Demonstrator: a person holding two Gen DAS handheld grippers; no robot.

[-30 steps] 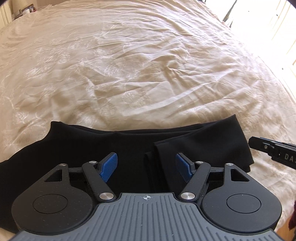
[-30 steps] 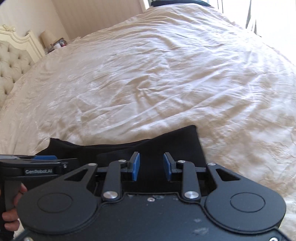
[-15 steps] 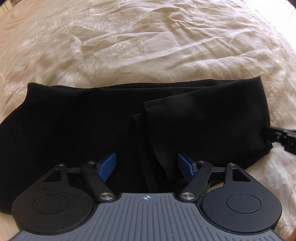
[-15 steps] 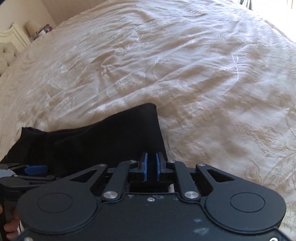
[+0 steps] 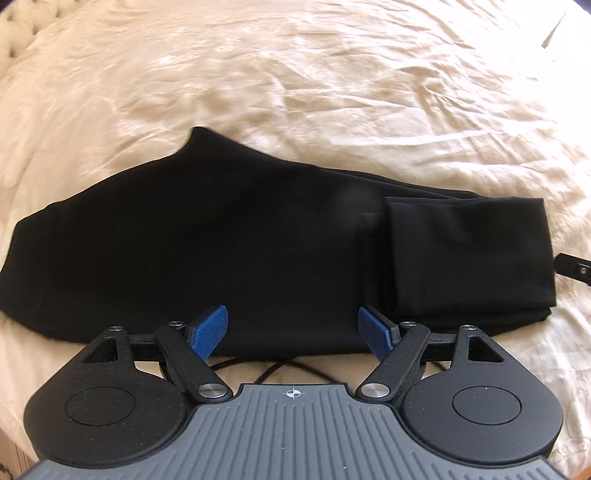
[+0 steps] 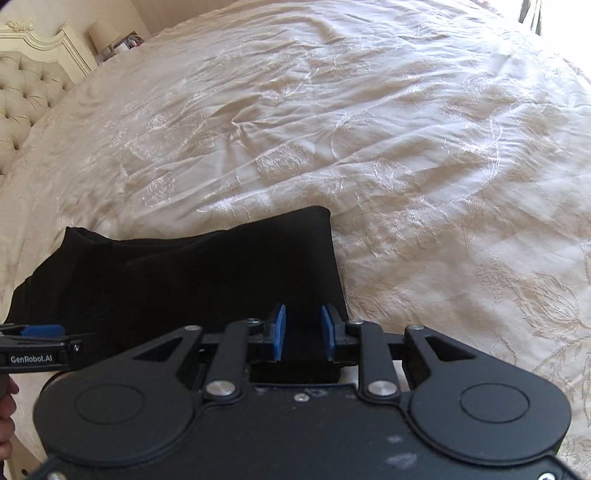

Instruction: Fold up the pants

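Observation:
Black pants (image 5: 236,243) lie folded on the cream bedspread (image 5: 295,74), with the leg ends doubled back as a flap (image 5: 465,254) at the right. My left gripper (image 5: 293,330) is open and empty above the near edge of the pants. My right gripper (image 6: 303,332) is partly open over the right end of the pants (image 6: 207,280), and black cloth shows between the pads. Its tip shows at the right edge of the left wrist view (image 5: 576,271). The left gripper shows at the left of the right wrist view (image 6: 40,345).
The embroidered bedspread (image 6: 369,129) stretches far beyond the pants. A tufted headboard (image 6: 26,99) and a lamp (image 6: 105,35) stand at the far left. A thin black cord (image 5: 273,371) lies just under the left gripper.
My right gripper has opened from nearly shut. The left gripper has drawn back and left, so the pants sit farther ahead. The flap lies flat at the right end.

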